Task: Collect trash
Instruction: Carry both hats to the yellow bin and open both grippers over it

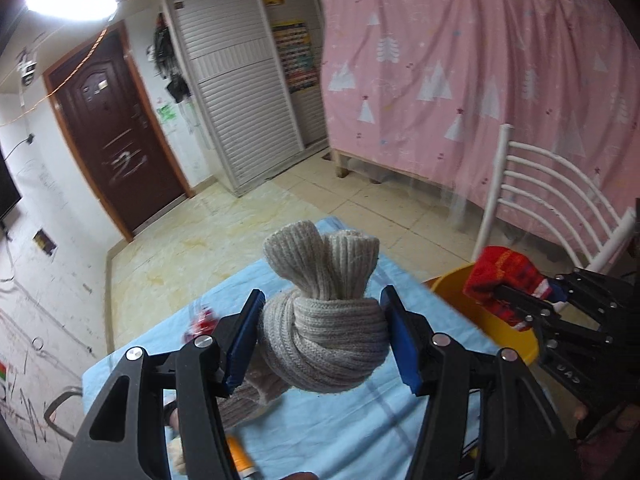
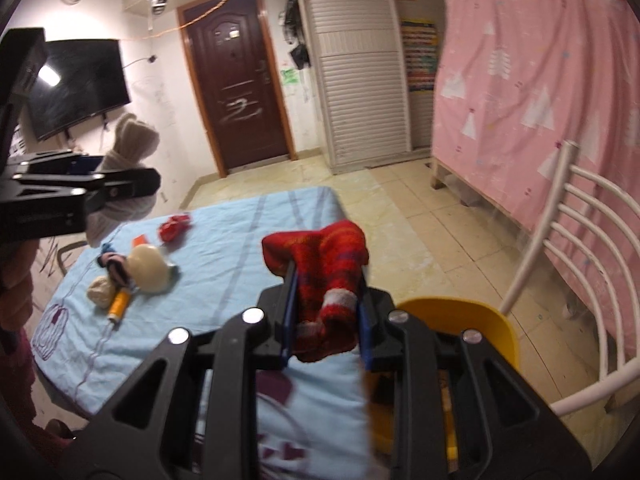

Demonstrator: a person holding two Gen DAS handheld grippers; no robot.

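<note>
Left gripper (image 1: pixel 322 334): jaws clamped on a knotted grey sock (image 1: pixel 324 320), pads pressing the knot from both sides; the two cuffs stand up at 12 o'clock and the tail hangs below, clear of the table.
Right gripper (image 2: pixel 326 312): jaws nearly together, pinching a red sock (image 2: pixel 320 276) at its middle; one end bunches above the pads, the other droops toward the wrist.
Bin (image 2: pixel 468 320): yellow, at 3 o'clock of the right gripper, just off the table's near-right corner; only its rim and part of a wall show, and its contents cannot be told.
Table (image 2: pixel 224 248): blue cloth; trash left at 9 to 10 o'clock of the right gripper: a cream ball (image 2: pixel 148 268), an orange tube (image 2: pixel 119 304), a red wrapper (image 2: pixel 174 228), a small dark bundle (image 2: pixel 114 264).
Stage (judged): both socks lifted, neither yet over the bin.
Risk 1: the grey tail could drag across the table and knock the loose pieces about, if the left hand travels low.
Risk 2: the red sock could slip out on the way, since little of it lies between the pads.
Risk 3: a release short of the rim would drop a sock on the floor (image 2: pixel 420 216).
Risk 4: the grippers could collide, both heading for one narrow opening.
Risk 5: the white chair (image 2: pixel 568 232) stands just beyond the bin, at 2 o'clock; a wide swing could strike it.
</note>
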